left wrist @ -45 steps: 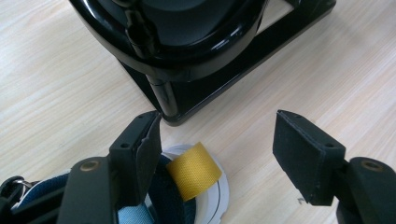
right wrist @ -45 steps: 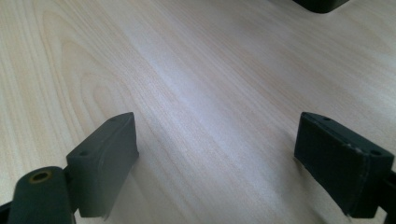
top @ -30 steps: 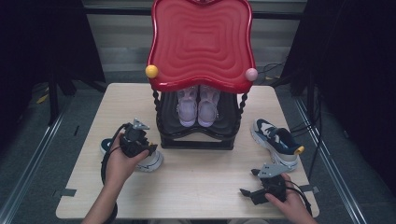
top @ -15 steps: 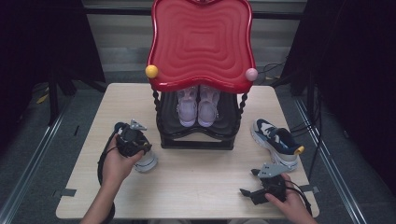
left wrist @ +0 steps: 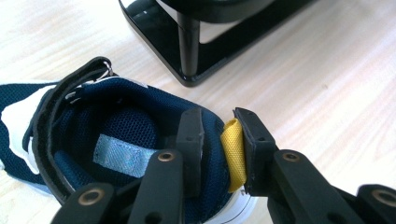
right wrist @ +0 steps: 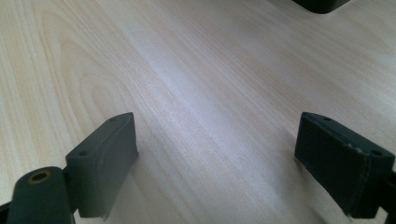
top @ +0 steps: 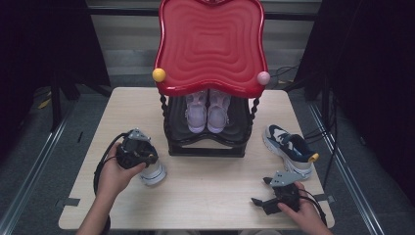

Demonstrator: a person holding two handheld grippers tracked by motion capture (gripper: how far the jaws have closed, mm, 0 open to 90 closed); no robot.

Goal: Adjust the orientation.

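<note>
Left gripper [left wrist: 217, 140] pinches the navy sneaker's [left wrist: 116, 140] heel collar, its jaws having just closed, beside the black rack [top: 205, 147]; right gripper [right wrist: 217, 158] rests spread. Two pink shoes [top: 206, 111], another sneaker [top: 288, 147].

Your rack [top: 205, 144] sits mid-frame on the tabletop [top: 205, 196], a shoe pair [top: 207, 111] inside it, one sneaker [top: 289, 147] right, another sneaker [top: 152, 172] lower left.

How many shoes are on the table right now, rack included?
4. Two pale pink shoes sit side by side on the rack; one navy shoe lies right of the rack; one navy shoe is held by the left gripper. Others may be hidden.
</note>
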